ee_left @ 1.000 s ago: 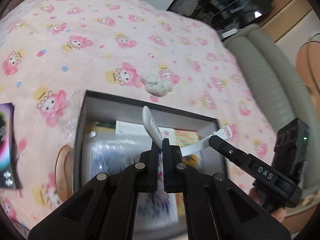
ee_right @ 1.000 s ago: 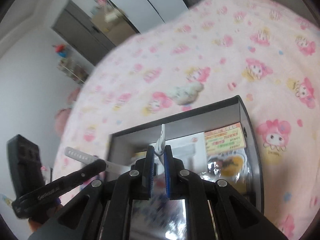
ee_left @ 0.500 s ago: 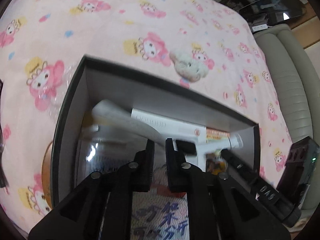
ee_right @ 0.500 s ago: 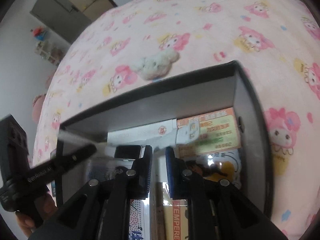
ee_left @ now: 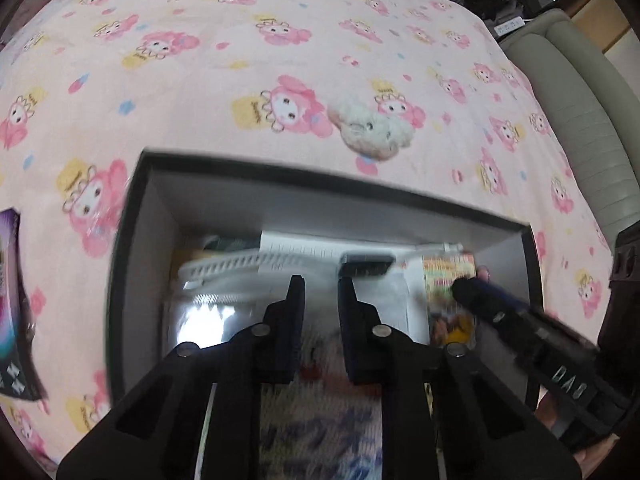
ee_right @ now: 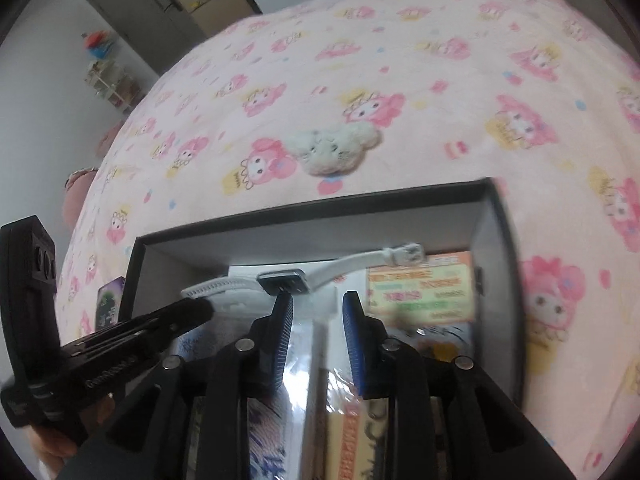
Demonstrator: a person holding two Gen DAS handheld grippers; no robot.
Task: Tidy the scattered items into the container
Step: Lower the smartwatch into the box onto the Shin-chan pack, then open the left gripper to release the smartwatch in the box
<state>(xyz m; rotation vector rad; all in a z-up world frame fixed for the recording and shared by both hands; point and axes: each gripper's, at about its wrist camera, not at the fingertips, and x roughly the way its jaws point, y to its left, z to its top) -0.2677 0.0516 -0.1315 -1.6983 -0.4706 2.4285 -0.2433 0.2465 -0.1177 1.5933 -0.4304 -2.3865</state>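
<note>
On a pink cartoon-print blanket (ee_right: pixel 440 92), black box (ee_right: pixel 304 210), white watch (ee_right: pixel 288 278) inside, both grippers (ee_left: pixel 320 292) (ee_right: pixel 316 308) spread.

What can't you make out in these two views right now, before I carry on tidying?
- Box near end: cut off by the bottom edge and both hand-held grippers, left and right.
- Print on the packets: motion blur, left wrist view.
- Watch face detail: too small, smeared.
- Dark card on the blanket: cropped by the left edge.
- Plush toy: facial features blurred.
</note>
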